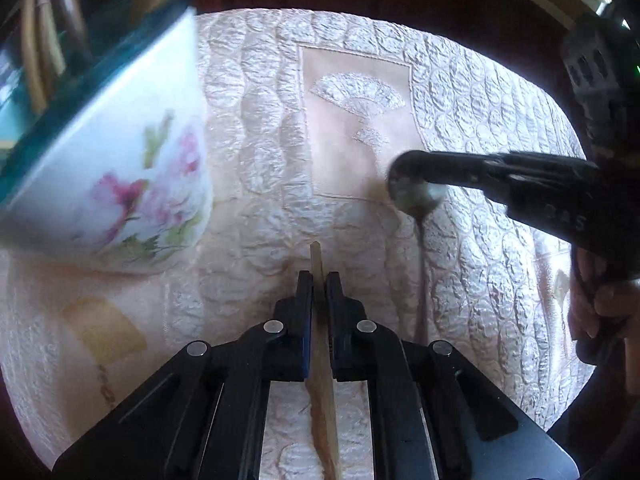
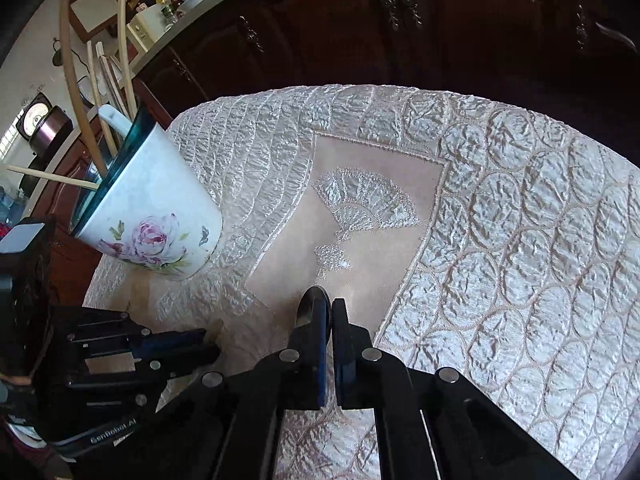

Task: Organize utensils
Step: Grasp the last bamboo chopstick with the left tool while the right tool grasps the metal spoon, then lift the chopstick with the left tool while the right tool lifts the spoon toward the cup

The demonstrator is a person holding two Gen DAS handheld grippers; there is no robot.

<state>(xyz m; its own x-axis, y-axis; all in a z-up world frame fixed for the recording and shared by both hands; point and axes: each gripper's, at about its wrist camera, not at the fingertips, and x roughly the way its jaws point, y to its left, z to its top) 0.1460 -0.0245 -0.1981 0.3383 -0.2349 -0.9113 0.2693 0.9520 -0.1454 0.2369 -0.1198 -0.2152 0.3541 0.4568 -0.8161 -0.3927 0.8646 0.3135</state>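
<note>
A white floral mug (image 2: 156, 220) with a teal rim stands on the quilted cloth at the left, holding several wooden chopsticks (image 2: 78, 96) and a white spoon. It fills the upper left of the left wrist view (image 1: 120, 160). My left gripper (image 1: 319, 280) is shut on a wooden chopstick (image 1: 316, 260) that points toward the mug; it also shows in the right wrist view (image 2: 208, 344). My right gripper (image 2: 329, 308) is shut on a metal spoon (image 2: 308, 308). In the left wrist view the right gripper (image 1: 404, 168) holds the spoon (image 1: 416, 200) by its bowl, handle hanging down.
The cream quilted cloth (image 2: 500, 240) has a smooth panel with an embroidered fan (image 2: 360, 208) in the middle. Dark wooden cabinets (image 2: 360, 32) stand beyond the table's far edge. A hand (image 1: 612, 308) grips the right tool at the right edge.
</note>
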